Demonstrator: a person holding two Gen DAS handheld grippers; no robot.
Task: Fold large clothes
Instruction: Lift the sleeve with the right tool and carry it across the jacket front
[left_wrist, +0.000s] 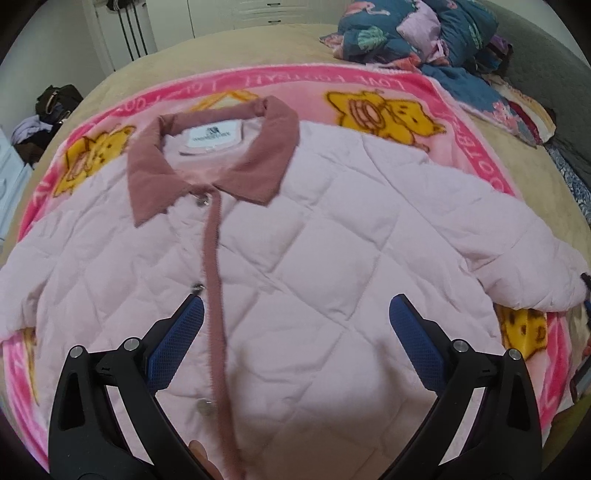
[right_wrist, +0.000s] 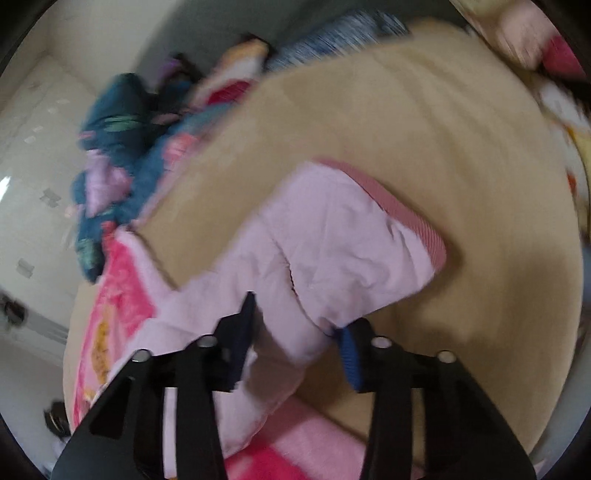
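While right gripper (right_wrist: 295, 325) pinches quilted jacket (left_wrist: 295, 240) sleeve (right_wrist: 332, 236) off the blanket's (left_wrist: 369, 79) edge | left gripper (left_wrist: 295, 317) wide, empty | next: fold sleeve across front.

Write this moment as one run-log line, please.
left gripper: open above jacket | right gripper: shut on sleeve | blanket: beneath

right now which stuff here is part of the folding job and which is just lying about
Part of the job:
- pale pink quilted jacket with dusty-rose corduroy collar
- its sleeve, pinched in the right tongs
- left tongs, open above the jacket front

Lying about:
- pink cartoon-bear fleece blanket under the jacket
- crumpled teal floral quilt
- dark bag off the bed
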